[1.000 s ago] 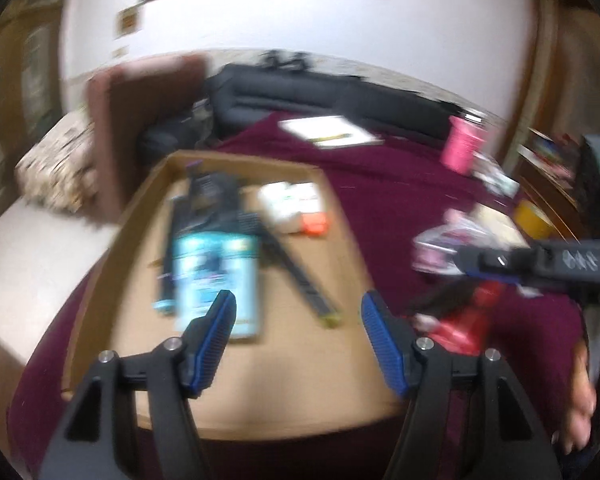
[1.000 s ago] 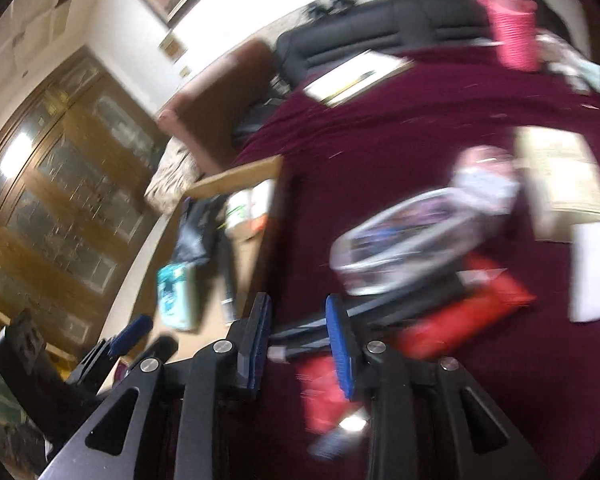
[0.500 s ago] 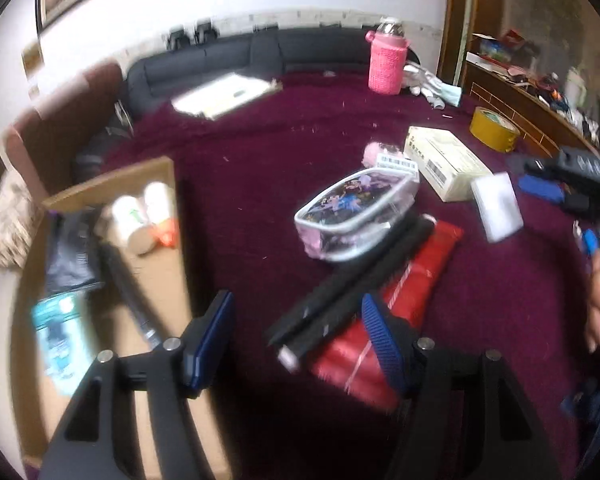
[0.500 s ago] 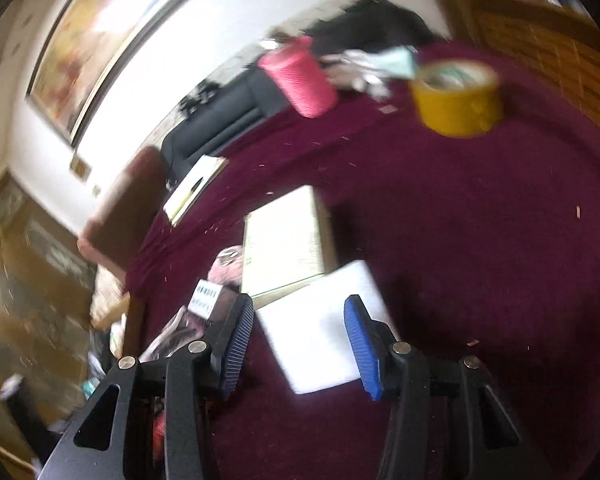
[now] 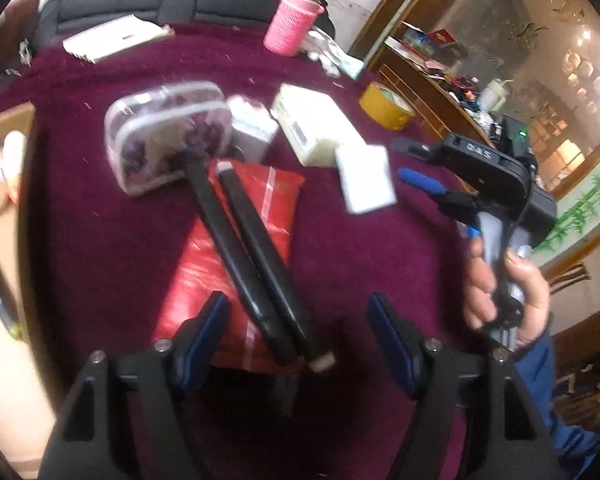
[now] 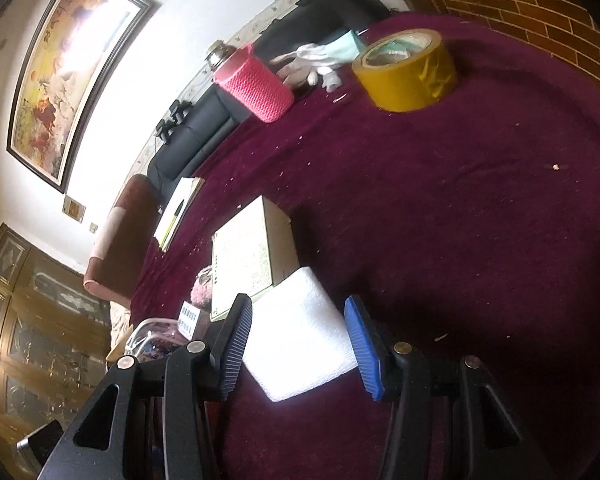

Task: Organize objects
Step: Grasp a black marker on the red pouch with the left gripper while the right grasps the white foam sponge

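Maroon-covered desk point(image 6: 460, 200) mostly unsorted; right claw point(image 6: 296, 346) wide open astride white foam block point(image 6: 300, 344), not gripping; left claw point(image 5: 298, 330) wide open, empty, over black rods point(image 5: 252, 248) on red pouch point(image 5: 204, 280); few items boxed.

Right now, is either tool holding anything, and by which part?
Nothing is held. Left tool is open above the black rods; right tool is open around the white foam block.

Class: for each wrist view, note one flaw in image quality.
Left wrist view: motion blur smears the clear pouch and white block. Right wrist view: the white foam block is overexposed, glare washes out the framed painting, and fisheye curves the edges.
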`<action>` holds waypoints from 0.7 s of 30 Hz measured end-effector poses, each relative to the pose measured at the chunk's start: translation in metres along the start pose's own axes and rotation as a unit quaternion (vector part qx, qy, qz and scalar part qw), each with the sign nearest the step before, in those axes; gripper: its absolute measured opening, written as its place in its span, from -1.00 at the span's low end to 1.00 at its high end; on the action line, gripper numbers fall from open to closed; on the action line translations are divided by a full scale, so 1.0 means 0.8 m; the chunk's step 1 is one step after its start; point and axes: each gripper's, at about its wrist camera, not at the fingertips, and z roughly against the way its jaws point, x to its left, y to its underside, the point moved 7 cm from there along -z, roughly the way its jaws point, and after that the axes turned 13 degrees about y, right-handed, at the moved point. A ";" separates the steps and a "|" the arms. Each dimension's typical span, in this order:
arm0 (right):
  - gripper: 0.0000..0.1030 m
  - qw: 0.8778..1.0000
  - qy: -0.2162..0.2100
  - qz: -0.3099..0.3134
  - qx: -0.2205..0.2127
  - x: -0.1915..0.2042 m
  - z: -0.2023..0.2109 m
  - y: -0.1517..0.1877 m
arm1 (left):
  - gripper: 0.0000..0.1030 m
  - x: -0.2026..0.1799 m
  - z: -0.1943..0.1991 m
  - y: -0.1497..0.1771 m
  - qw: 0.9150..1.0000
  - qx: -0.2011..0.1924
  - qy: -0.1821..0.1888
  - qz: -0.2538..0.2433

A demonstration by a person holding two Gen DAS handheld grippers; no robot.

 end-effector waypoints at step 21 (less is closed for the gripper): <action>0.19 0.999 0.028 0.041 0.011 0.007 -0.006 0.007 | -0.40 0.068 -0.023 -0.029 0.994 -0.016 -0.081 0.076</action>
